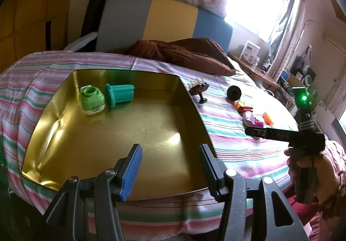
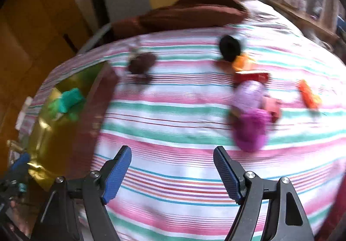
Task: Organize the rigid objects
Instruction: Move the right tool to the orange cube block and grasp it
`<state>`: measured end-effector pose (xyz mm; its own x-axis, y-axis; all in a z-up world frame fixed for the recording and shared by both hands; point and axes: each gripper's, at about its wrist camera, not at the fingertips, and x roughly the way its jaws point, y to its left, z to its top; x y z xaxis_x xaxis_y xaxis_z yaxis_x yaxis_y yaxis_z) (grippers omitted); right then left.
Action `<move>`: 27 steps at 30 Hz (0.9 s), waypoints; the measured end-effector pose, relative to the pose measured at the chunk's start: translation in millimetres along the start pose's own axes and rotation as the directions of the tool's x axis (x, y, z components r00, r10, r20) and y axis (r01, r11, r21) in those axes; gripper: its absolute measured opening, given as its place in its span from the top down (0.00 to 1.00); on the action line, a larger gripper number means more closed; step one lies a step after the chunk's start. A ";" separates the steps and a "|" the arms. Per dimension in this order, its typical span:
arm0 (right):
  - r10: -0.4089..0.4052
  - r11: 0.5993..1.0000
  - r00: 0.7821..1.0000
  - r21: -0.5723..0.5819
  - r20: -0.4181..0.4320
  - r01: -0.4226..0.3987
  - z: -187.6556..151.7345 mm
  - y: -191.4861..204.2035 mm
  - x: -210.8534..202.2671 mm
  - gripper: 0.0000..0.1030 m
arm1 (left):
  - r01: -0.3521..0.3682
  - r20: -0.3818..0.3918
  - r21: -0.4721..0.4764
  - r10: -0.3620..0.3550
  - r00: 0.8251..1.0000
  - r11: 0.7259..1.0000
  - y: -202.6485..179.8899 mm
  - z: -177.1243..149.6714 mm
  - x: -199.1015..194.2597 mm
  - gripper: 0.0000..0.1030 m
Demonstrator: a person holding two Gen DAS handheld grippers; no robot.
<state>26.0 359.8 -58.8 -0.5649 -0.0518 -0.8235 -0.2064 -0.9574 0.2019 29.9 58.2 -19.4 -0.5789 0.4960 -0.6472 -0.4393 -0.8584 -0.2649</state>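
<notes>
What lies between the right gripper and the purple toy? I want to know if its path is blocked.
Only bare striped bedspread shows between the open right gripper and the purple toy, in the blurred right wrist view.

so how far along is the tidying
Early on. Done: two green pieces lie in the gold tin. In hand: nothing; left tongs and right tongs are open. Left on the bedspread: brown figure, black round piece, purple toy, red and orange bits.
</notes>
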 end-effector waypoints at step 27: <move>-0.277 0.945 0.961 0.186 0.023 0.268 86.6 -218.9 17.0 0.32 | 0.126 -0.070 0.190 -0.115 0.991 0.974 -102.5 2.1 13.1 0.43</move>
<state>-7.6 593.1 -71.1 -0.5041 0.2223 -0.8346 -0.4954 -0.8659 0.0686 65.9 152.9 0.7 -0.4747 0.5809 -0.6612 -0.6315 -0.7481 -0.2039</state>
